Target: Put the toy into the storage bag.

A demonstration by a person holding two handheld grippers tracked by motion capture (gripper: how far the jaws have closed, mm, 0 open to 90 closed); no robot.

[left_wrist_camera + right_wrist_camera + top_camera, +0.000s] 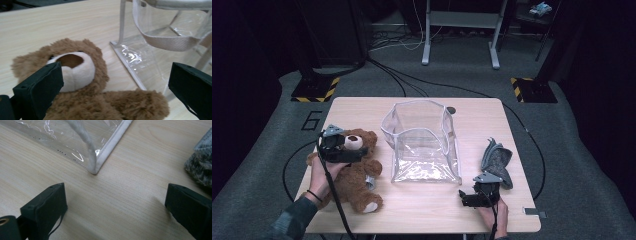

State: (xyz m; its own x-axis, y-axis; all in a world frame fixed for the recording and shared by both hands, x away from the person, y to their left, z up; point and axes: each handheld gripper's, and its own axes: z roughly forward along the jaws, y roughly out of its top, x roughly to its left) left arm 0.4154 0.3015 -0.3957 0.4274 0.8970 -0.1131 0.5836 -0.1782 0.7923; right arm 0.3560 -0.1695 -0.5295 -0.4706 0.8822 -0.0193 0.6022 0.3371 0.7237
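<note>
- High view, near edge of the wooden table (422,210): a person's right hand holds the right gripper (468,198) low over bare wood at the front right, its jaws spread wide with nothing between them.
- At the front left, the left gripper (358,152) hovers over a brown teddy bear (354,175); its jaws too stand fully apart, gripping nothing.
- In the left gripper view one black jaw sits just in front of the bear's pale muzzle (75,71), the other off to the side near the bag; neither pad presses on the fur.
- Lying on its back, the bear has its long axis running near to far, head toward the far side of the table, feet toward the person, muzzle facing up.
- Just beside the bear, at the table's centre, stands a clear plastic bag (424,140) with pale webbing trim, its mouth open upward.
- In the right gripper view a corner of the bag (96,170) rests on the wood ahead of the open jaws.
- Right of the bag, near the right gripper, lies a grey knitted item (497,157), its length also running near to far.
</note>
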